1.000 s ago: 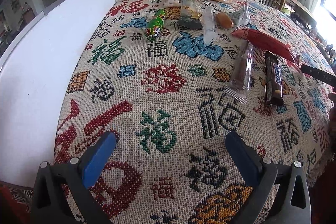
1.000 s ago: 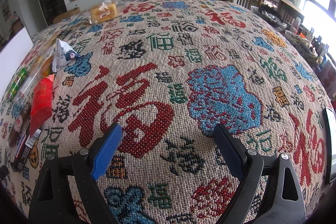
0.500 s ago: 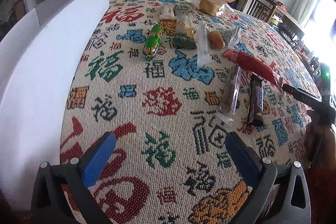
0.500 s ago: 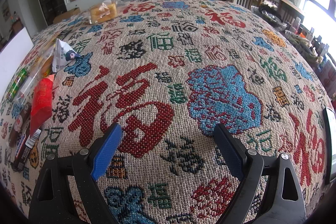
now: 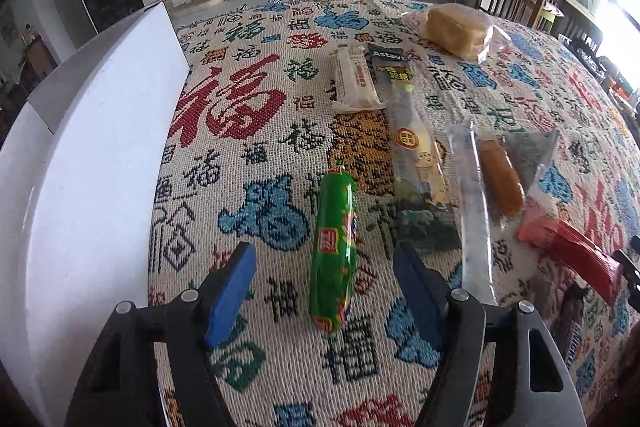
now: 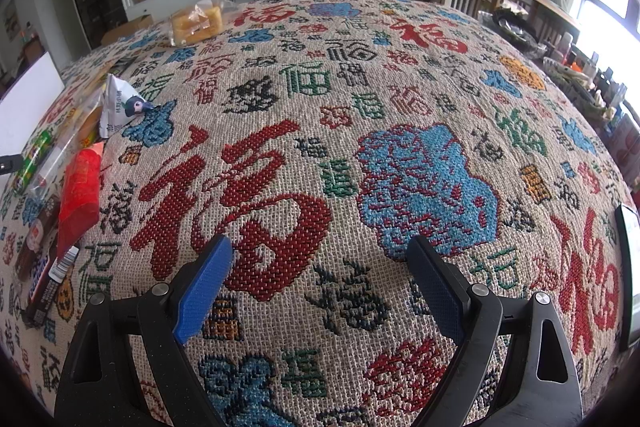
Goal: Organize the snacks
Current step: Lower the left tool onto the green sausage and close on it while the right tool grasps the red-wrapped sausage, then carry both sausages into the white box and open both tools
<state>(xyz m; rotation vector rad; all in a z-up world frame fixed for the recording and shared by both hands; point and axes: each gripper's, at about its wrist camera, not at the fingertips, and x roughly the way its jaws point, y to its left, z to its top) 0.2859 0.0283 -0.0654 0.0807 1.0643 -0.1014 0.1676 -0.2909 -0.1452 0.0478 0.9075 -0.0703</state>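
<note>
A green sausage snack [image 5: 334, 247] lies lengthwise on the patterned tablecloth [image 5: 256, 155]. My left gripper [image 5: 325, 261] straddles it, one blue pad on each side with gaps to the wrapper, and its jaws are closing. To its right lie a clear yellow-labelled packet [image 5: 416, 155], a long clear wrapper [image 5: 474, 211], a brown roll [image 5: 500, 179], a red packet [image 5: 572, 255] and a chocolate bar [image 5: 570, 323]. Farther back are a white bar [image 5: 354, 79], a dark packet [image 5: 392, 67] and bagged bread [image 5: 458, 29]. My right gripper [image 6: 320, 251] hangs open over bare cloth, holding nothing.
A white box [image 5: 80, 167] stands along the table's left side, close to the sausage. In the right wrist view the snacks sit at the far left, with the red packet [image 6: 80, 195] nearest. A flat screen device [image 6: 630, 267] lies at the right edge. Chairs stand behind the table.
The left gripper has travelled forward across the table to the green sausage, and its jaws have narrowed around it. The right gripper has not moved.
</note>
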